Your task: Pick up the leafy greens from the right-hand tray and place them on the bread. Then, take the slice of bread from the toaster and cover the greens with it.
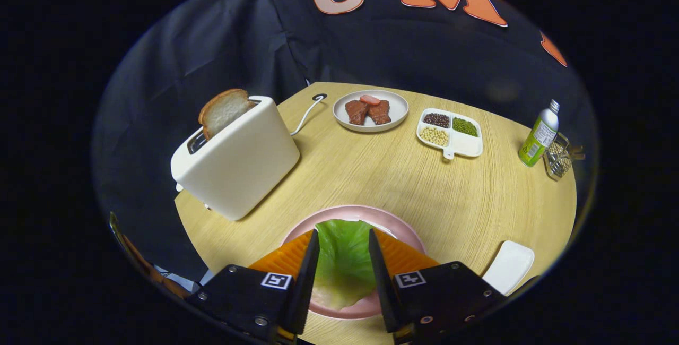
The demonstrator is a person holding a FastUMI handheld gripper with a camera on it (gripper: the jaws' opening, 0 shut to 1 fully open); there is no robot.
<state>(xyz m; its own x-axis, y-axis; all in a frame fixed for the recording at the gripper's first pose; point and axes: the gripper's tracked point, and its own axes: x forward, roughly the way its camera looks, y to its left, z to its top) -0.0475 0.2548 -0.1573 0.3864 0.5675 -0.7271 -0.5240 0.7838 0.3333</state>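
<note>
A green lettuce leaf point(344, 260) sits between my gripper's point(343, 234) two fingers and touches both along their inner sides, so the gripper is shut on it. The leaf hangs over a pink plate point(395, 223) at the table's near edge, and it hides whatever lies under it on the plate. Beyond the fingers to the left stands a white toaster point(238, 162). A slice of bread point(223, 111) sticks up out of its slot. An empty white tray point(509, 266) lies to the right of the fingers.
On the far side of the round wooden table point(371, 175) are a white plate of meat slices point(371, 110) and a divided dish of beans point(451, 132). A green bottle point(538, 135) and a wire basket point(559, 159) stand at the right edge. The toaster's cord point(306, 114) runs back.
</note>
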